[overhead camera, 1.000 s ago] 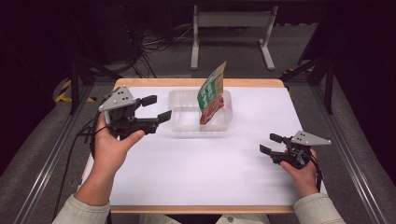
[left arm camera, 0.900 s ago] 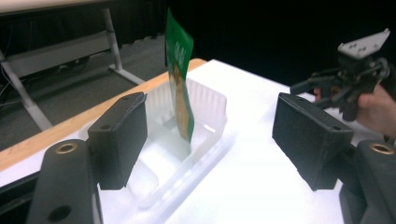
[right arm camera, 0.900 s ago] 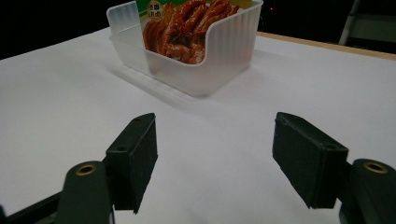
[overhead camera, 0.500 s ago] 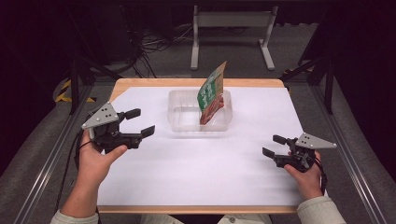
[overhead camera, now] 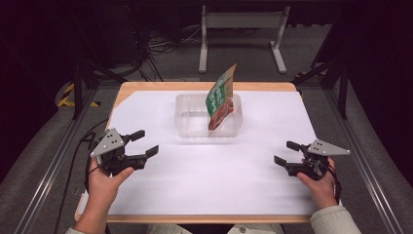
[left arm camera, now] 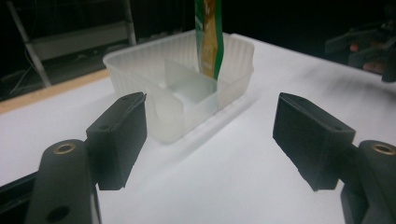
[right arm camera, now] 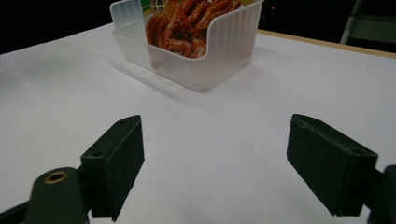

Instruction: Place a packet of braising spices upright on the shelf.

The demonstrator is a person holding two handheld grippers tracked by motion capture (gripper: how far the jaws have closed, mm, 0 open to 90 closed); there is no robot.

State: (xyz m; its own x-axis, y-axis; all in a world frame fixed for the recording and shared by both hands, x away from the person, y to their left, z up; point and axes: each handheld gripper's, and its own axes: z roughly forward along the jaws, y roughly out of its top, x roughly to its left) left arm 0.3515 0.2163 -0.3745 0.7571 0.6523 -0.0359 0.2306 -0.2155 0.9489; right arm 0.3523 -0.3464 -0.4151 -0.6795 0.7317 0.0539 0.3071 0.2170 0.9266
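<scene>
Your left tool point(overhead camera: 141, 144) has pulled back from the clear ribbed plastic bin point(overhead camera: 195, 127) toward the near-left of the white-covered bench point(overhead camera: 214, 180); a second ago it sat just beside the bin's left wall. Its jaws are spread wide, nothing between them. Your right tool point(overhead camera: 286, 152) has drifted slightly toward you at the near-right, jaws likewise wide apart and empty. The green-and-red printed snack pouch point(overhead camera: 221, 100) has not moved: it stands tilted in the bin's right compartment, top poking above the rim. The bin sits at the bench's far centre, well apart from both tools. Judgement: both hands retreating with the pouch left in the bin suggests placement is finished.
</scene>
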